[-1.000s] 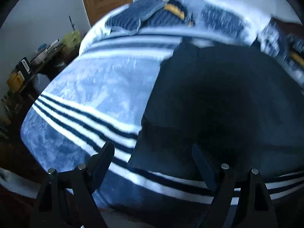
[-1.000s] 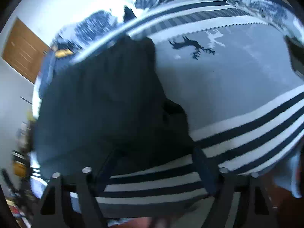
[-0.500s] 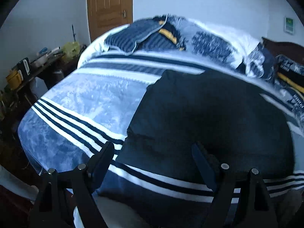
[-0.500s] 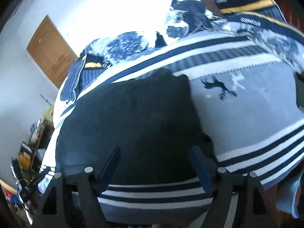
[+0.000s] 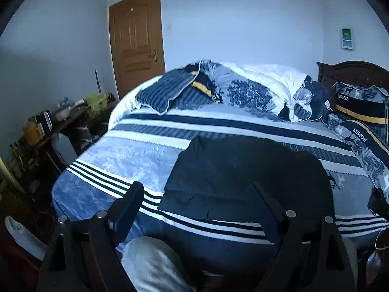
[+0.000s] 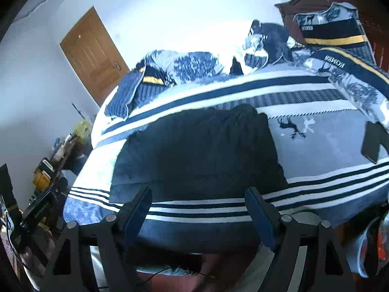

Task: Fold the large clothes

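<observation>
Black plastic fingers of the left gripper (image 5: 197, 204) were seen spread wide with nothing held between them, the jaws having just been opening. Beneath them, in the left wrist view, a grey trouser leg (image 5: 155, 265) of the person was visible at the foot of the bed. The right gripper (image 6: 198, 206) was likewise seen wide apart and empty, its jaws also having just been opening. Beyond both pairs of fingers, a dark folded garment (image 5: 243, 177) was laid flat on the blue-and-white striped blanket (image 5: 126, 160), near the bed's foot edge and clear of both grippers. A dark flat phone (image 6: 373, 143) was seen lying on the blanket to the garment's right. Farther back, patterned pillows (image 5: 359, 104) and a rumpled white-and-blue quilt (image 5: 255, 85) were piled against the headboard, with a brown wooden door (image 5: 136, 41) shut in the far wall.
</observation>
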